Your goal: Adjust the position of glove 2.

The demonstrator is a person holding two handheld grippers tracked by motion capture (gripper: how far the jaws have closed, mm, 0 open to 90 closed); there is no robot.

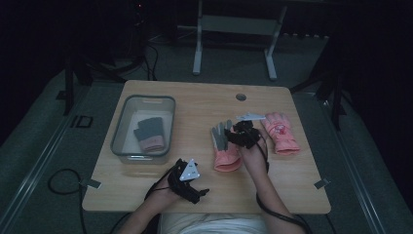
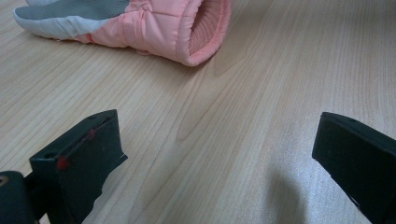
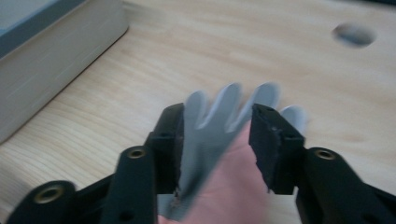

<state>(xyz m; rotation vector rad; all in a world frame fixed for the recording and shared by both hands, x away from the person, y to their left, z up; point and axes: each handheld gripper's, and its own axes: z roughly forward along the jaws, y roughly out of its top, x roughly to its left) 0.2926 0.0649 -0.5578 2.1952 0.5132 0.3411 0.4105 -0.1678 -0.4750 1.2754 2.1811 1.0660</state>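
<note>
A pink glove with a grey palm [image 1: 221, 156] lies palm up at the table's middle. My right gripper [image 1: 236, 132] hovers over its fingers. In the right gripper view the jaws [image 3: 217, 116] stand apart with the glove's grey palm [image 3: 210, 140] between and beneath them, not pinched. A second pink glove [image 1: 281, 134] lies to the right of that hand. My left gripper [image 1: 200, 191] rests near the table's front edge, jaws wide [image 2: 219, 126] over bare wood, and the first glove's open cuff [image 2: 201, 32] lies ahead of it.
A clear grey-rimmed tray [image 1: 119, 126] at the left holds a dark glove with a pink cuff [image 1: 150, 132]. Its wall [image 3: 56, 51] is to the left of the right gripper. A round hole [image 1: 241, 96] sits near the table's far edge.
</note>
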